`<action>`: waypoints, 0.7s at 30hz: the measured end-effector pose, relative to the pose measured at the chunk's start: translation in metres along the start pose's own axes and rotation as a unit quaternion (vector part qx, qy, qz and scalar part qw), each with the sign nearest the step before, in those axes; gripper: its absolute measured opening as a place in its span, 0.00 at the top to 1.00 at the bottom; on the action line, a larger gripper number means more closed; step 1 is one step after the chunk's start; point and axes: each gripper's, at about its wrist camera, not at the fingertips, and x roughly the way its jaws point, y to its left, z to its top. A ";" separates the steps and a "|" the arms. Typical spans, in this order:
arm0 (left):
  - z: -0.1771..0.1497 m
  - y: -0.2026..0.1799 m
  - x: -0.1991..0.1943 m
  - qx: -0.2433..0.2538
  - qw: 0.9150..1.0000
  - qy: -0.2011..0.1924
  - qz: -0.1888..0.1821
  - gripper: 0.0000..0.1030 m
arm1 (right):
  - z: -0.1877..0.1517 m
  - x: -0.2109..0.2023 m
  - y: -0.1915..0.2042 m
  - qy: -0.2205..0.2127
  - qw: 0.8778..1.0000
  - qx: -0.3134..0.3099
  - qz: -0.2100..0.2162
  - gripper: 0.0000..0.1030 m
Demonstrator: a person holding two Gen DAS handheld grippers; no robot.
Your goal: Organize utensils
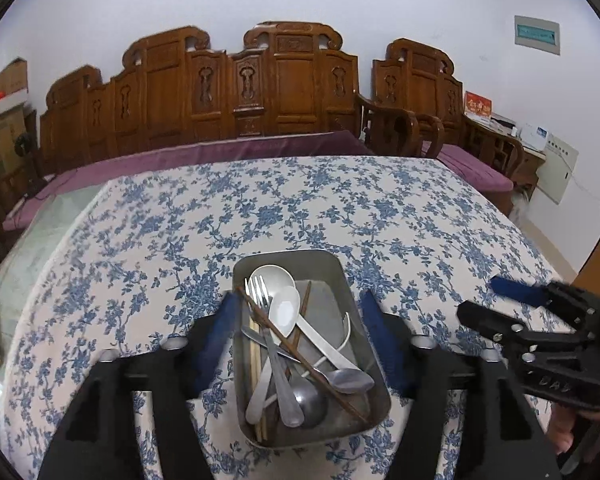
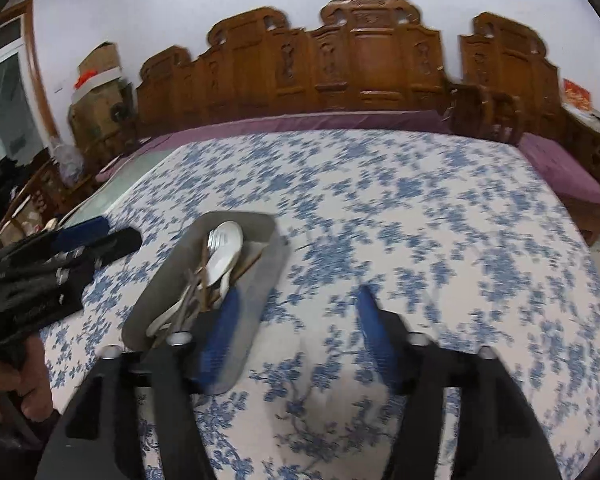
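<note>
Grey metal tray [image 1: 346,292] is seen on the blue-flowered tablecloth [image 1: 260,208], near the table's front edge. Utensils are piled loosely inside it: a white ladle-type spoon [image 1: 272,280], a smaller white spoon [image 1: 286,310], a steel fork [image 1: 260,292], a steel spoon [image 1: 346,378], brown chopsticks [image 1: 292,344] laid crosswise, and pale chopsticks [image 1: 255,364] along the left wall.

The left gripper [image 1: 300,316] is held spread wide, its blue-padded fingers [image 1: 220,332] flanking the tray on either side; nothing is gripped.

The right gripper [image 2: 296,320] is likewise parted and empty, positioned just right of the tray [image 2: 260,280], its left finger overlapping the tray's rim in the right wrist view. That view is motion-blurred.

A carved wooden bench [image 1: 240,88] with a purple cushion [image 1: 204,156] is noted behind the table.
</note>
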 end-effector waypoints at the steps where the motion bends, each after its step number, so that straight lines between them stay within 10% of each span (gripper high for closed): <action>1: -0.001 -0.003 -0.003 0.003 1.000 -0.003 0.004 0.22 | 0.000 -0.006 -0.002 -0.004 1.000 0.002 -0.001 0.19; 5: -0.001 -0.017 -0.021 0.009 1.000 -0.014 0.019 0.08 | -0.002 -0.031 -0.008 -0.021 1.000 0.006 -0.013 0.02; 21: 0.010 -0.066 -0.125 0.000 0.998 -0.056 0.038 0.07 | -0.001 -0.159 -0.022 -0.100 0.995 0.000 -0.025 0.02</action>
